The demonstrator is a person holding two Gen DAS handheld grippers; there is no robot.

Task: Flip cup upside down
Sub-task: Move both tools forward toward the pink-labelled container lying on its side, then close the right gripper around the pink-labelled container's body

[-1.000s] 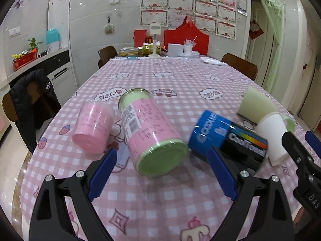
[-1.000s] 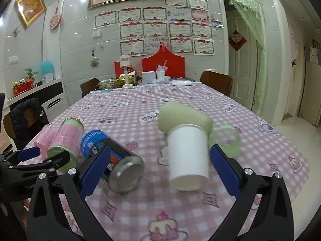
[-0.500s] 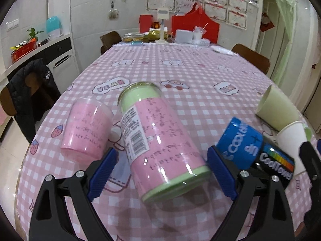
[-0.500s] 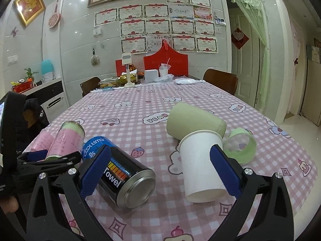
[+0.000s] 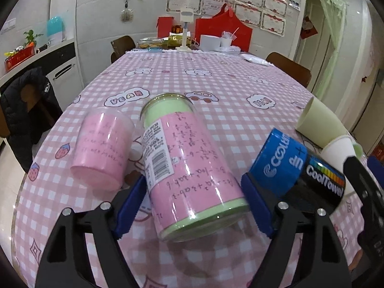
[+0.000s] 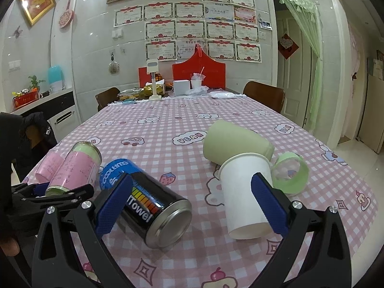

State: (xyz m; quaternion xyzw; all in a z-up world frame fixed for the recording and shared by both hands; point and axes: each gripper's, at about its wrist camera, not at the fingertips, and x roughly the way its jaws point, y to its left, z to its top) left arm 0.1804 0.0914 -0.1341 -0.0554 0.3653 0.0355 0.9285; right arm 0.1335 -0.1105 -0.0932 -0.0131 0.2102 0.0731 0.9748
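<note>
A pink-and-green clear cup (image 5: 189,168) lies on its side on the pink checked table; it also shows in the right wrist view (image 6: 74,170). My left gripper (image 5: 194,206) is open, its blue pads (image 5: 130,206) either side of the cup's near end, not clamped. A small pink cup (image 5: 103,148) lies left of it. My right gripper (image 6: 192,206) is open and empty above the table, between a blue-black can (image 6: 148,201) and a white paper cup (image 6: 244,192).
A pale green paper cup (image 6: 235,144) and a clear green-rimmed cup (image 6: 290,172) lie by the white cup. The can (image 5: 297,172) lies right of the left gripper. Boxes and a lamp (image 6: 153,79) stand at the table's far end. Chairs (image 6: 264,96) surround it.
My left gripper has moved forward and lower, so the pink-and-green cup now lies between its pads. The right gripper has drawn back slightly and risen.
</note>
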